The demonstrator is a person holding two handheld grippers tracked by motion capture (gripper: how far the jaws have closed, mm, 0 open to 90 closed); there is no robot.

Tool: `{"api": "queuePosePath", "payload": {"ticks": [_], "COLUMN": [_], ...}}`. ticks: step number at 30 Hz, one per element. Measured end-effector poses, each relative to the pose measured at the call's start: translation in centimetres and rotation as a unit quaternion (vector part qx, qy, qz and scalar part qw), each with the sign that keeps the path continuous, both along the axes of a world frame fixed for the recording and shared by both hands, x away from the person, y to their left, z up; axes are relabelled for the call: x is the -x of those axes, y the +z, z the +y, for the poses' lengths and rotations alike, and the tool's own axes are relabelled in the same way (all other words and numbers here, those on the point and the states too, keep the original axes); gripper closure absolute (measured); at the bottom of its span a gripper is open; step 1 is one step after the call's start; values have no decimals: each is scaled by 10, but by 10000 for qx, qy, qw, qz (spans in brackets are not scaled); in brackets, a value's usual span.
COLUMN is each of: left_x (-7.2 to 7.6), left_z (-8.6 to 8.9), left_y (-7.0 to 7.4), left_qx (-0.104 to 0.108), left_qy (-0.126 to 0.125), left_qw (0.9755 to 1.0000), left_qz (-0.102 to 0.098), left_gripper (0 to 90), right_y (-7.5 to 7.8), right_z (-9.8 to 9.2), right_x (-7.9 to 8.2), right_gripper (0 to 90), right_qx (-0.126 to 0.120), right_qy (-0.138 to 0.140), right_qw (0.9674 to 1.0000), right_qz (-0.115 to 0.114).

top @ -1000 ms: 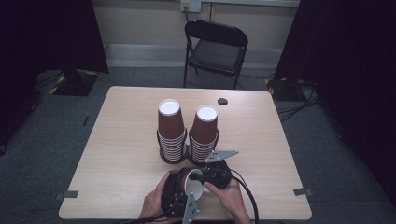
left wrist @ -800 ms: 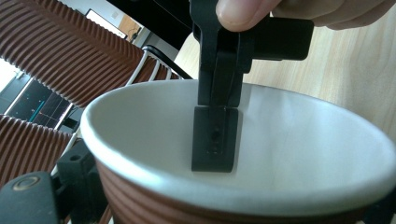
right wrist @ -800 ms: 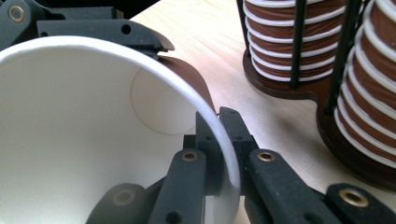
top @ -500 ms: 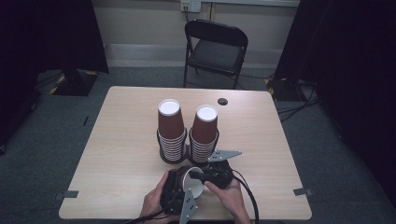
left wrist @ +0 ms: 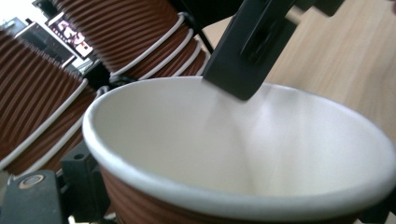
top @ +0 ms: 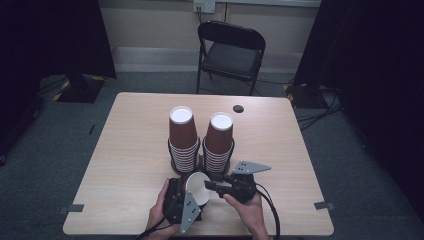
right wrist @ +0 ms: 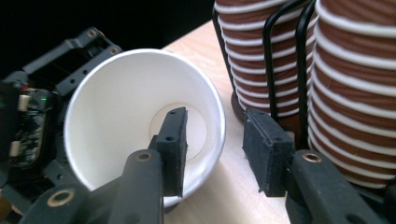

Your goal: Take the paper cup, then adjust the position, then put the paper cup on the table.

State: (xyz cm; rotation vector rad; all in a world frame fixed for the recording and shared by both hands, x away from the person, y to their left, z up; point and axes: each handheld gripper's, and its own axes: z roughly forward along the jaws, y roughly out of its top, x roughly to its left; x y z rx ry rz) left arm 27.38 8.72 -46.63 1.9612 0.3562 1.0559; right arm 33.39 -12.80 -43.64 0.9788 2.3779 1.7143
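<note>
A brown ribbed paper cup (top: 199,189) with a white inside lies tilted above the table's near edge. My left gripper (top: 186,197) is shut on its lower part, after its jaws closed in a little. In the left gripper view the cup (left wrist: 187,130) sits very close. My right gripper (top: 210,186) faces the cup's mouth and is open, its jaws having just been opening. One of its fingers (right wrist: 175,140) hangs inside the cup (right wrist: 116,107) and the other stands outside the rim, neither pad pressing. That inner finger (left wrist: 247,46) also reaches over the rim in the left gripper view.
Two tall stacks of brown cups (top: 182,140) (top: 219,142) stand in black wire holders at mid-table, just beyond the grippers. A small black disc (top: 238,108) lies near the far edge of the wooden table (top: 135,130). A folding chair (top: 230,50) stands behind it.
My right gripper's jaws have spread apart and let go of the cup's rim. The cup and my left gripper have shifted slightly to the left.
</note>
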Motion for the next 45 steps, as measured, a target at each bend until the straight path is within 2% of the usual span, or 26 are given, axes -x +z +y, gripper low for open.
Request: {"api": "queuePosePath", "payload": {"ticks": [9, 12, 13, 15, 17, 19, 20, 23, 26, 28, 30, 32, 34, 35, 37, 40, 42, 45], "left_x": [-6, -7, -8, -9, -11, -14, -15, -16, -19, -22, -24, -25, -27, -29, -32, -37, -40, -45], "left_z": [9, 14, 16, 20, 24, 27, 29, 38, 47, 54, 60, 65, 72, 75, 81, 90, 96, 105], "left_y": [1, 0, 0, 0, -1, -2, -2, 0, 2, 2, 3, 3, 4, 4, 6, 8, 10, 11], "left_qx": [405, 629, 762, 892, 1110, 1221, 1254, 1405, 1648, 1854, 1926, 1977, 1989, 2055, 2111, 2158, 2239, 2352], "left_qy": [201, 262, 291, 330, 377, 430, 460, 519, 586, 649, 732, 826, 892, 918, 993, 1108, 1176, 1272], "left_qw": [9987, 9970, 9958, 9942, 9913, 9894, 9885, 9858, 9807, 9758, 9735, 9716, 9708, 9690, 9671, 9646, 9617, 9568], "left_qz": [249, 361, 421, 512, 603, 660, 706, 761, 870, 958, 995, 1001, 1003, 1021, 1012, 1032, 1056, 1142], "left_gripper": [99, 99, 99, 99, 99, 100, 100, 100, 99, 99, 99, 99, 99, 99, 99, 99, 98, 97], "right_y": [2, 2, 2, 1, 0, -4, -4, -8, -14, -16, -19, -25, -26, -28, -31, -36, -38, -40], "right_z": [-5, -7, -7, -11, -13, -19, -19, -26, -33, -35, -39, -44, -46, -47, -49, -50, -52, -58], "right_x": [6, 10, 11, 12, 12, 11, 11, 11, 14, 14, 15, 15, 15, 15, 15, 15, 15, 17], "right_gripper": [522, 487, 473, 432, 424, 405, 405, 375, 300, 292, 258, 248, 248, 234, 200, 177, 178, 156], "right_qx": [-171, -245, -266, -316, -316, -424, -424, -529, -480, -468, -429, -306, -299, -347, -330, -186, -39, 106], "right_qy": [-193, -295, -335, -519, -623, -870, -870, -1103, -1345, -1395, -1493, -1677, -1737, -1797, -1848, -1958, -2123, -2202], "right_qw": [9991, 9980, 9976, 9962, 9954, 9926, 9926, 9892, 9858, 9849, 9833, 9801, 9793, 9781, 9770, 9749, 9716, 9692], "right_qz": [-346, -495, -544, -620, -650, -728, -728, -804, -878, -915, -949, -1013, -994, -990, -1015, -1046, -1047, -1097]}}
